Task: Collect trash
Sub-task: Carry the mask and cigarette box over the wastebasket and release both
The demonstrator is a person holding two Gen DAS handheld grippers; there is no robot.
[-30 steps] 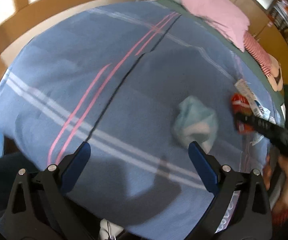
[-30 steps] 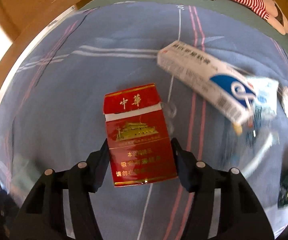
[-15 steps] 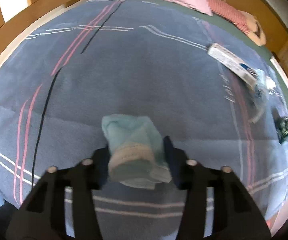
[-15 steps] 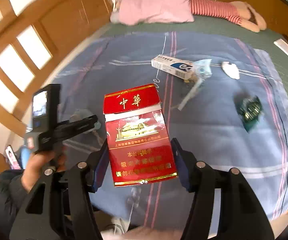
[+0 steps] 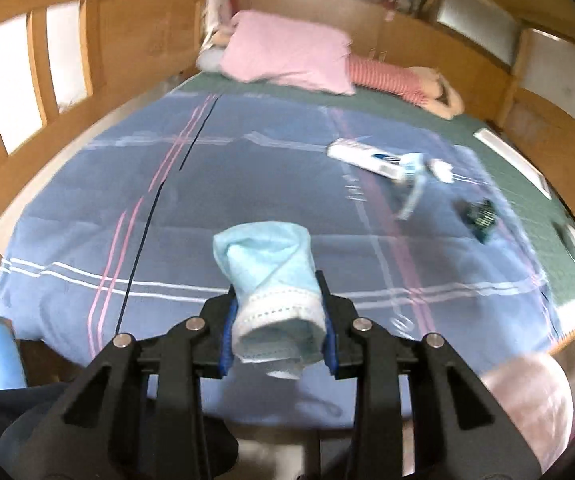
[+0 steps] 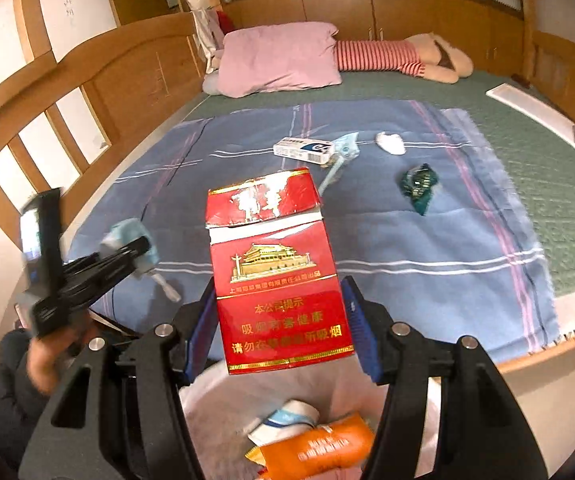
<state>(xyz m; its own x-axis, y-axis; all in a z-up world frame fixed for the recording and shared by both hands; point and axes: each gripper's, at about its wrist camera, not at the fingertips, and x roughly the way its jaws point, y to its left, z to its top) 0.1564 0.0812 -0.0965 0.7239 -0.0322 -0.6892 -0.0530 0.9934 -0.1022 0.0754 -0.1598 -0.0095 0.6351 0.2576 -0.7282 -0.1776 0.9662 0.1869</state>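
My left gripper (image 5: 277, 320) is shut on a crumpled light-blue face mask (image 5: 271, 276), held above the near edge of the blue blanket (image 5: 247, 184). My right gripper (image 6: 277, 320) is shut on a red cigarette pack (image 6: 275, 268), held over a pink trash bag (image 6: 223, 404) that holds an orange wrapper (image 6: 319, 448). The left gripper with the mask also shows in the right wrist view (image 6: 127, 252). On the blanket lie a white-and-blue box (image 6: 303, 150), a clear wrapper (image 6: 339, 156), a white tissue (image 6: 391, 144) and a dark green wrapper (image 6: 419, 188).
A pink pillow (image 6: 279, 60) and a striped plush toy (image 6: 395, 56) lie at the head of the bed. A wooden bed frame (image 6: 87, 92) runs along the left side. A white flat object (image 6: 535, 116) lies on the green sheet at right.
My left gripper closed on the blue mask and lifted it off the blanket. My right gripper carried the red pack back from the bed to above the pink bag.
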